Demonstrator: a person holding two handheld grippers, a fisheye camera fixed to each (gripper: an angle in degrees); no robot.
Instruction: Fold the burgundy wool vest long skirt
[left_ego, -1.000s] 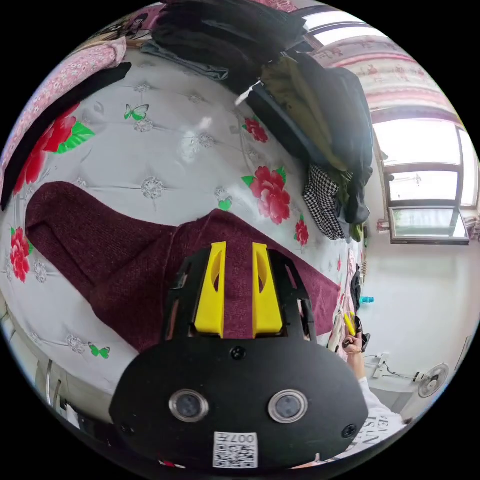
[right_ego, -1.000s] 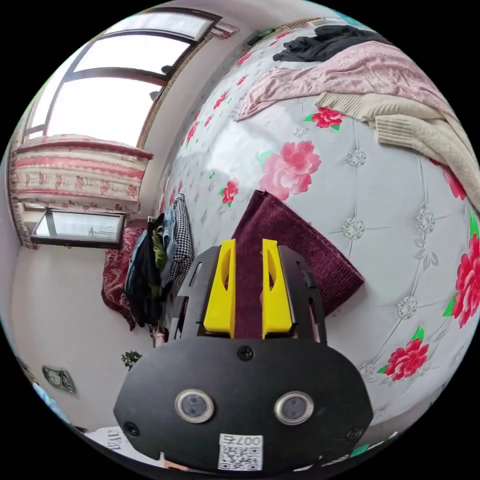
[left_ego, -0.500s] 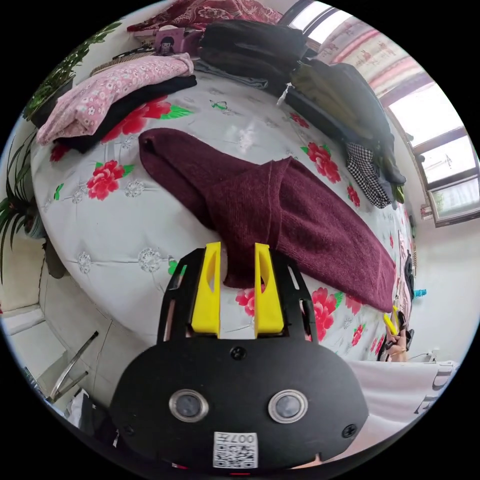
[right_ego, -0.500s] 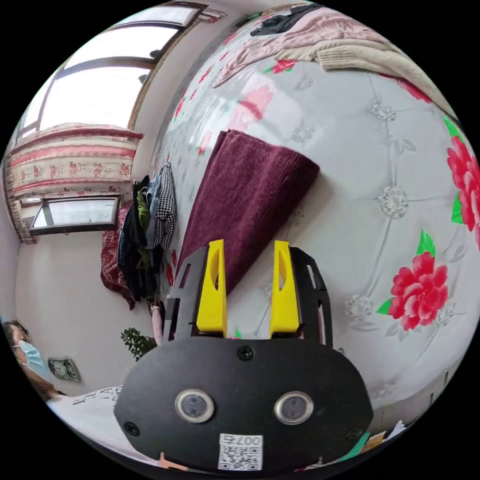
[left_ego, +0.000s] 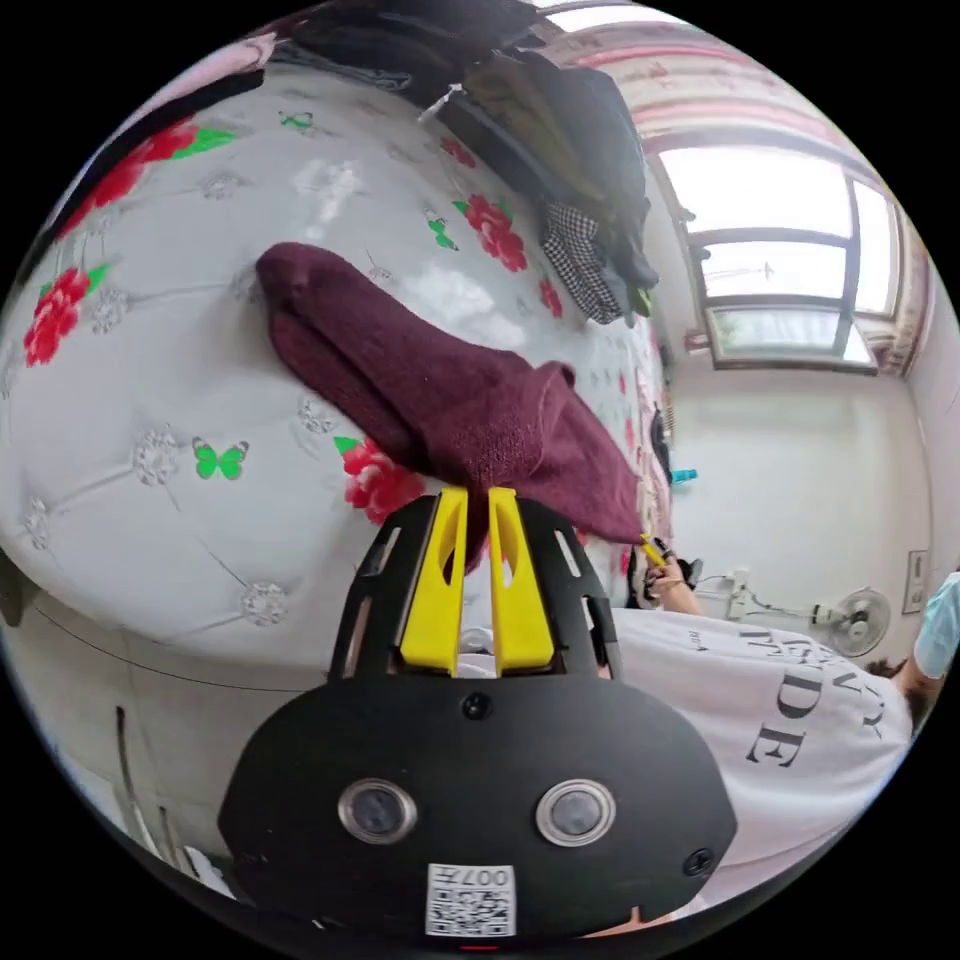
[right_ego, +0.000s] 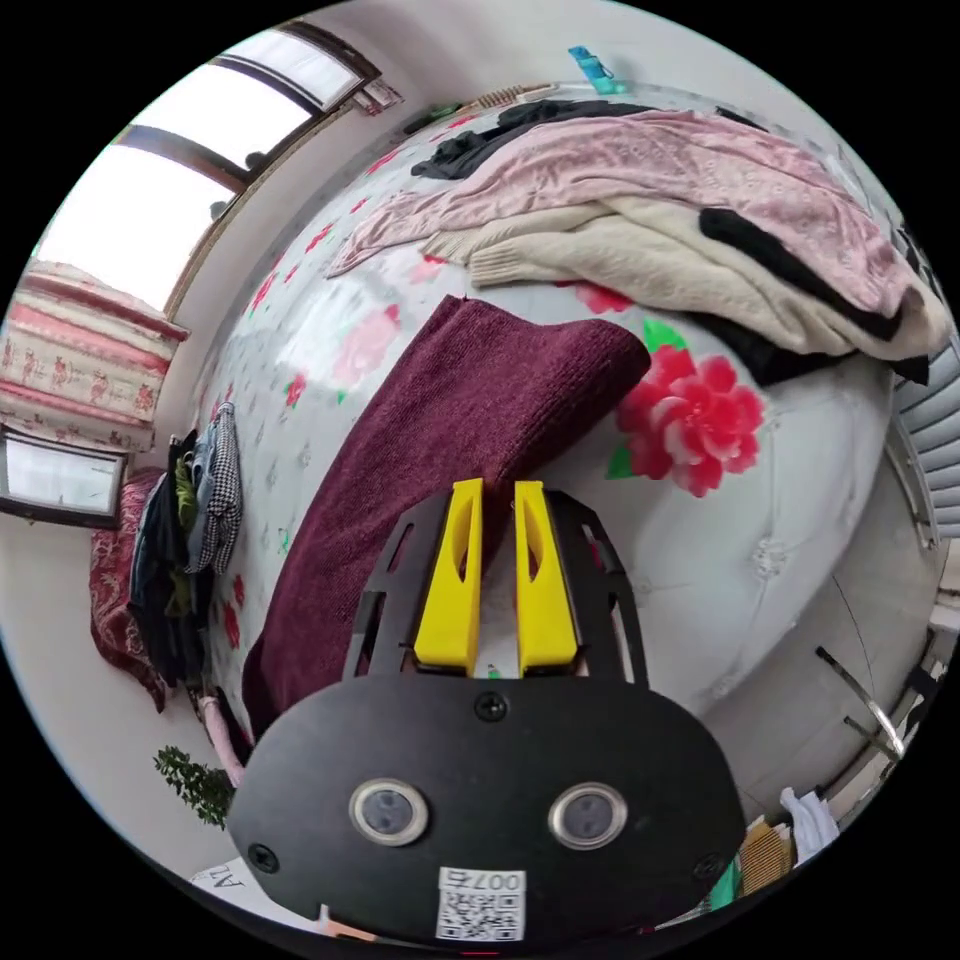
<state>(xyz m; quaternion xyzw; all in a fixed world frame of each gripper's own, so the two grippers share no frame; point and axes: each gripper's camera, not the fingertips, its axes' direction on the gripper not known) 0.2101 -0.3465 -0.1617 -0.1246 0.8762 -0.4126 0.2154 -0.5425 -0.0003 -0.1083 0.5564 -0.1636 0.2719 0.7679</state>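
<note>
The burgundy skirt (left_ego: 430, 390) lies folded into a long band across the flowered white bed (left_ego: 150, 330). My left gripper (left_ego: 470, 495) is shut on a bunched corner of it near the bed's edge, and the cloth rises to the jaws. The right gripper (left_ego: 650, 550) shows small at the skirt's other end, in a hand. In the right gripper view the skirt (right_ego: 440, 430) runs away from the jaws, its folded end beside a red flower. My right gripper (right_ego: 497, 488) has its jaws nearly together on the skirt's near edge.
Pink, cream and black clothes (right_ego: 680, 220) are heaped just beyond the skirt's end. Dark and checkered garments (left_ego: 580, 265) pile up along the bed's far side under a window (left_ego: 780, 260). A person in a white shirt (left_ego: 760, 720) stands at the bed's edge (right_ego: 800, 520).
Half a second ago both grippers stood open beside the skirt. Now both have closed on its near edge, and the left one has lifted its corner.
</note>
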